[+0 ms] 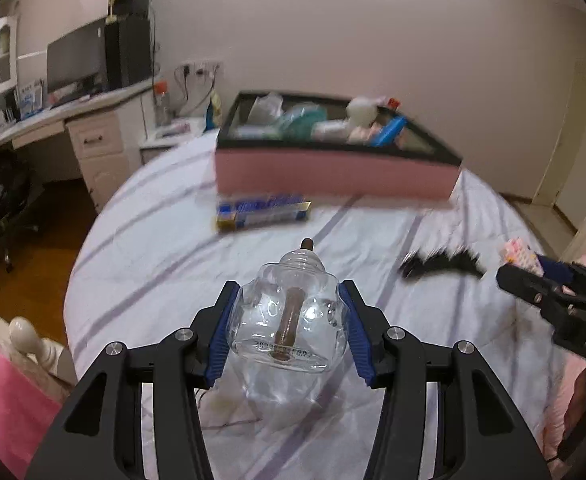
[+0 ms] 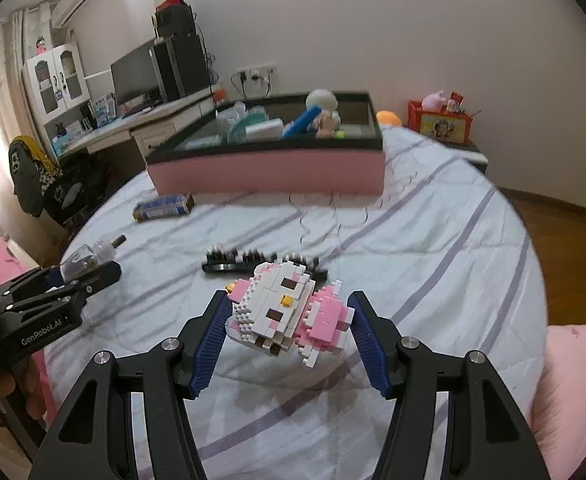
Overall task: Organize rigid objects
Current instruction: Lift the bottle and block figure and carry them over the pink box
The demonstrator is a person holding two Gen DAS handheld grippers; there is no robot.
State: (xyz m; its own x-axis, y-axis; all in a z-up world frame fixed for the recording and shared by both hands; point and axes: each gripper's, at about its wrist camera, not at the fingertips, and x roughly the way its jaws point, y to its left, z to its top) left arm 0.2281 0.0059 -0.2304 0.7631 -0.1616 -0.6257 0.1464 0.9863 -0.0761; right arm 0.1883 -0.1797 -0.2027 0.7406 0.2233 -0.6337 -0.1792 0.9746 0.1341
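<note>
My left gripper is shut on a clear glass bottle with a brown stem inside, held just above the bed; the same bottle shows at the left of the right wrist view. My right gripper is shut on a white and pink brick-built cat figure, its blue pads pressing both sides. That figure peeks out at the right of the left wrist view. The pink box with a black rim, holding several items, stands at the far side of the bed.
A blue and gold packet lies in front of the box. A black comb-like piece rests mid-bed. The striped sheet covers the bed. A desk with a monitor stands left; a red crate sits at the far right.
</note>
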